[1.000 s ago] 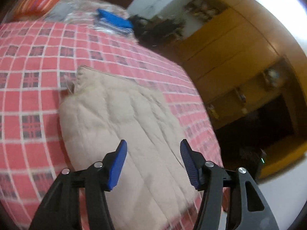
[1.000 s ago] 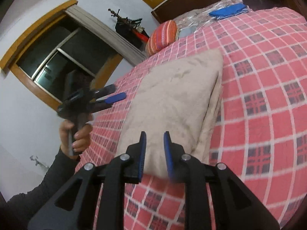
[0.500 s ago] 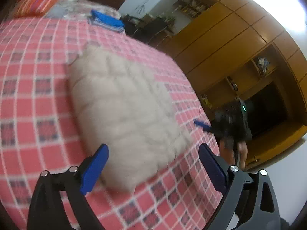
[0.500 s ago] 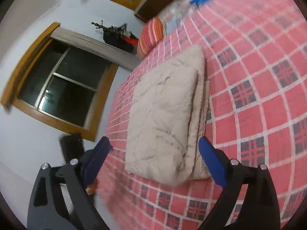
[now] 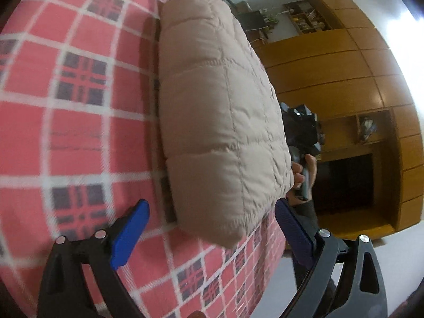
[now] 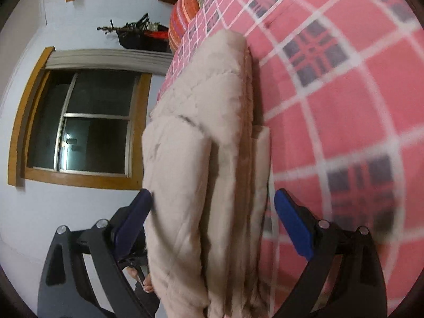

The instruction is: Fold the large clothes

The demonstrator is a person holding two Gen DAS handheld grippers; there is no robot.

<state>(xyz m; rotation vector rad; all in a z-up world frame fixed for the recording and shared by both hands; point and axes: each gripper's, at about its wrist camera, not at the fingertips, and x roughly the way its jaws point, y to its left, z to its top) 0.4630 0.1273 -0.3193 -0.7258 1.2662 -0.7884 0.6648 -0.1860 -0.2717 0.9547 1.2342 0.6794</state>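
Folded beige quilted coat (image 5: 222,111) lies on bed with red plaid bedspread (image 5: 79,132). Left gripper (image 5: 210,228) has jaws spread wide, nothing held; the coat's near corner sits between and just ahead of the jaws, apart from both pads. Beyond the right jaw, a hand (image 5: 304,175) holds the other gripper at the coat's far edge. Right gripper (image 6: 213,220) jaws also wide apart, empty; the coat's stacked layered edge (image 6: 228,185) runs between them, contact unclear. Bedspread fills the side past the right jaw, dark window (image 6: 87,124) past the left jaw. Striped orange pillow (image 6: 184,18) far ahead.
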